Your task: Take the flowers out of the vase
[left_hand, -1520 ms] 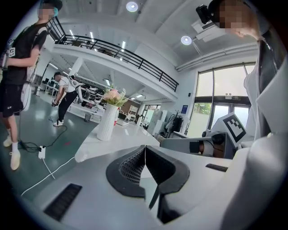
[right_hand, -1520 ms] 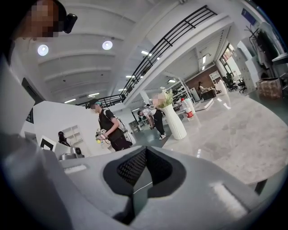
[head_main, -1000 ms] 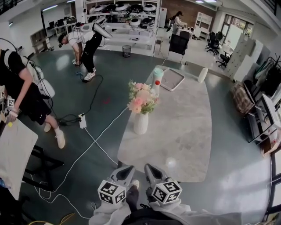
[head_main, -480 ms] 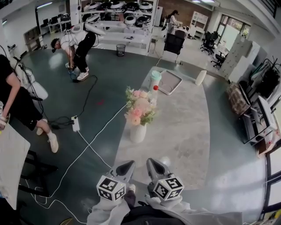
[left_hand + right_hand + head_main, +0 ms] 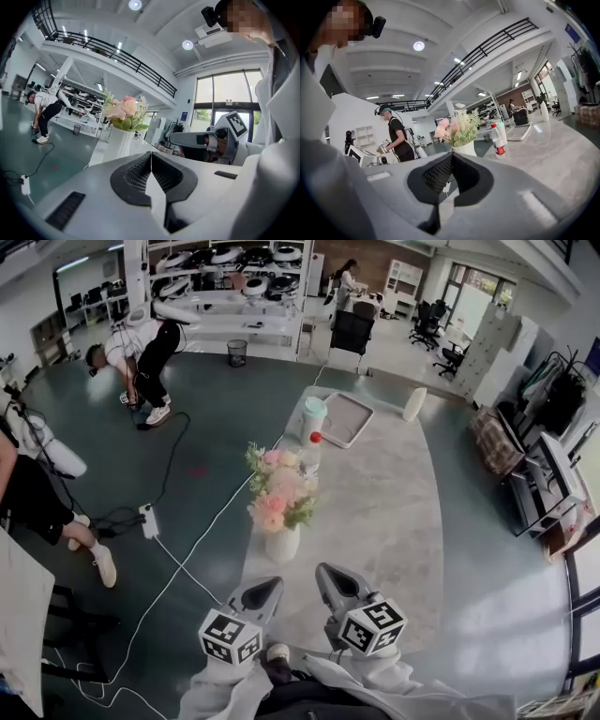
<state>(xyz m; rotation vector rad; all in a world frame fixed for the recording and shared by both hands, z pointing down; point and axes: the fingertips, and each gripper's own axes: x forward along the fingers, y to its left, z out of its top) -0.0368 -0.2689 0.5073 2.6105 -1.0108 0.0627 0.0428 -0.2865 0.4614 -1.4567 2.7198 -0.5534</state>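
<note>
Both grippers sit low at the near end of the worktop (image 5: 394, 521), pointing nearly level, and neither has reached anything yet. The left gripper (image 5: 151, 154) has its jaws pressed together with nothing between them, and the right gripper (image 5: 451, 157) is the same, closed and empty.

The flowers (image 5: 278, 495), pink blooms with green sprigs, stand in the white vase (image 5: 282, 545) just ahead of the left gripper and ahead and to the left of the right one.

Both sets of jaws need to spread well before they arrive. I'd have one gripper steady the vase body and the other pinch the stems just above the rim, under the blooms, then draw straight up. The vase stands close to the worktop's edge and a bottle (image 5: 311, 454) waits just beyond it, so a sideways tug could tip something.
</note>
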